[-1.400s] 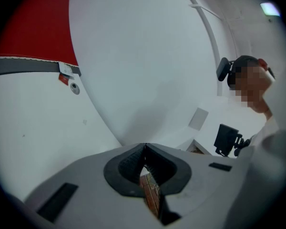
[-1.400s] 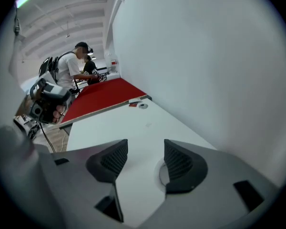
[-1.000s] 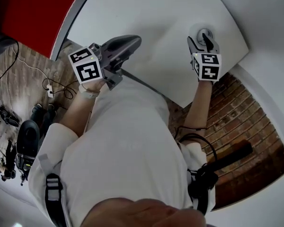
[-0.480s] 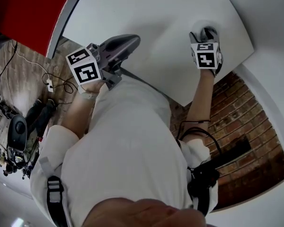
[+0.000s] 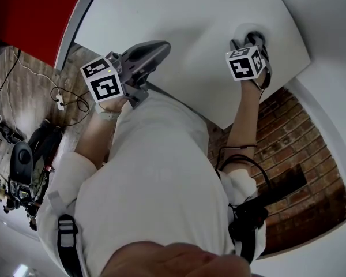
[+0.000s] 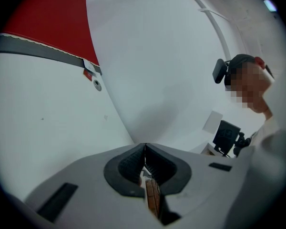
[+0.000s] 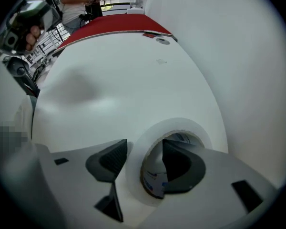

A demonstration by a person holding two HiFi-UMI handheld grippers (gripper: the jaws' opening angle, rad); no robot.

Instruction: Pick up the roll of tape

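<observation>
White roll of tape [image 7: 133, 175] lay at 1 o'clock on desk [image 7: 109, 80]. My right claw [image 7: 144, 149] straddled its wall, jaws apart. Left claw [image 6: 144, 149] pressed together, empty. Next, I judged: squeeze, lift.

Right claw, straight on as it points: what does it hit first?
Probably the white tabletop: the right claw straddles the wall of the white tape roll, jaws apart, one inside the core. Depth unclear.

The left gripper [image 5: 161, 48], centre-left in the head view, holds its jaws pressed together; the right gripper [image 5: 251, 39], upper right, has its jaws parted.
</observation>
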